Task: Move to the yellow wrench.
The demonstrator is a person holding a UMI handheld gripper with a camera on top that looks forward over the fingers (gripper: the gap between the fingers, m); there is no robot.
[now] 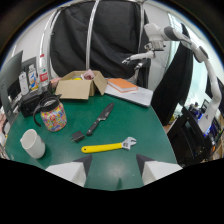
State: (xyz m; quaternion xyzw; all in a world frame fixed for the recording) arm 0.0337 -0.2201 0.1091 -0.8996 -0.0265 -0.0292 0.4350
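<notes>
- The gripper [112,167] hovers over the near edge of the green desk [150,120], its two fingers spread apart with nothing between them.
- One yellow wrench [107,146] lies flat just ahead of the fingers, handle toward the left finger, silver jaw end toward the right.
- Risk, as I judge it: the wrench lies crosswise to the fingers, so a straight approach could push it along the desk rather than straddle it.
- One small black block [77,136] sits near the handle end; drifting left could knock it.
- One white cup [32,143] stands well off to the left.
- One black knife [100,119] lies beyond the wrench; overshooting would meet it.
- One jar [52,113] of coloured bits stands left of the knife.
- One open cardboard box [79,86] sits farther back, with one orange book [122,84] beside it.
- One white robot arm [172,40] stands behind the desk, well apart.
</notes>
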